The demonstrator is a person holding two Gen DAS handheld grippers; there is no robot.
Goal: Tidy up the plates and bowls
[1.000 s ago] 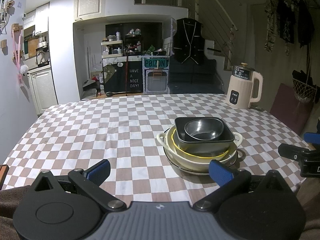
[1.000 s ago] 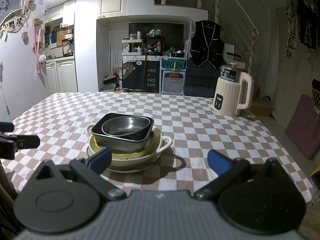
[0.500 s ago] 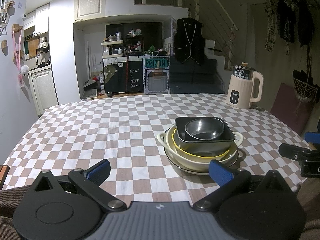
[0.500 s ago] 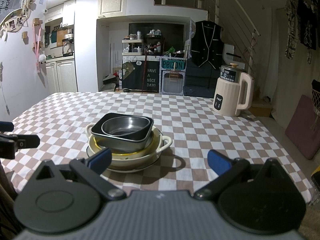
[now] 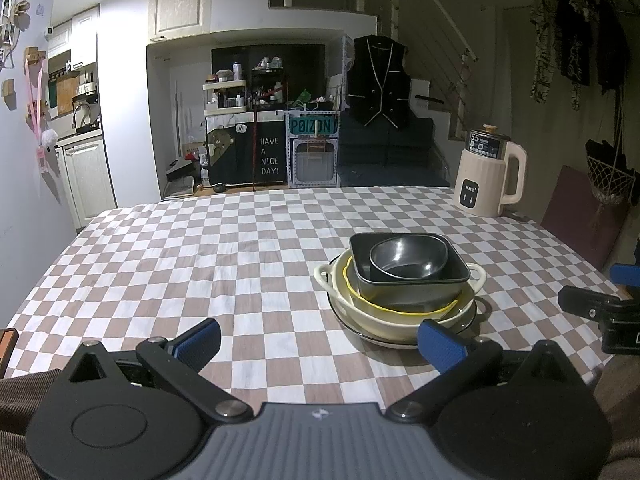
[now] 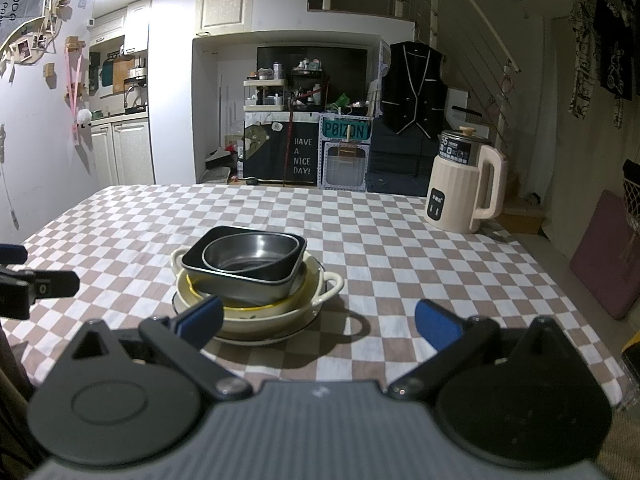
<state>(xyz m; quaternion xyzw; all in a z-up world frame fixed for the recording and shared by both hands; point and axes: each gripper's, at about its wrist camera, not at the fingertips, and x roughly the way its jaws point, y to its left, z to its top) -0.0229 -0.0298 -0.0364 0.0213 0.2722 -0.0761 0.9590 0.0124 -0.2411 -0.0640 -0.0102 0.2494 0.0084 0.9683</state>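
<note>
One stack of dishes stands on the checkered table. A small metal bowl [image 5: 408,258] sits in a black square bowl [image 5: 412,284], inside a yellow-rimmed bowl, inside a cream two-handled bowl [image 5: 384,316], on a dark-rimmed plate [image 5: 466,316]. The stack also shows in the right wrist view [image 6: 256,280]. My left gripper [image 5: 320,338] is open and empty, near the table's front edge, left of the stack. My right gripper [image 6: 318,318] is open and empty, right of the stack.
A cream electric kettle [image 5: 488,176] stands at the table's far right corner, also in the right wrist view [image 6: 466,188]. A checkered cloth [image 5: 200,264] covers the table. A maroon cushion [image 6: 608,252] lies beyond the right edge.
</note>
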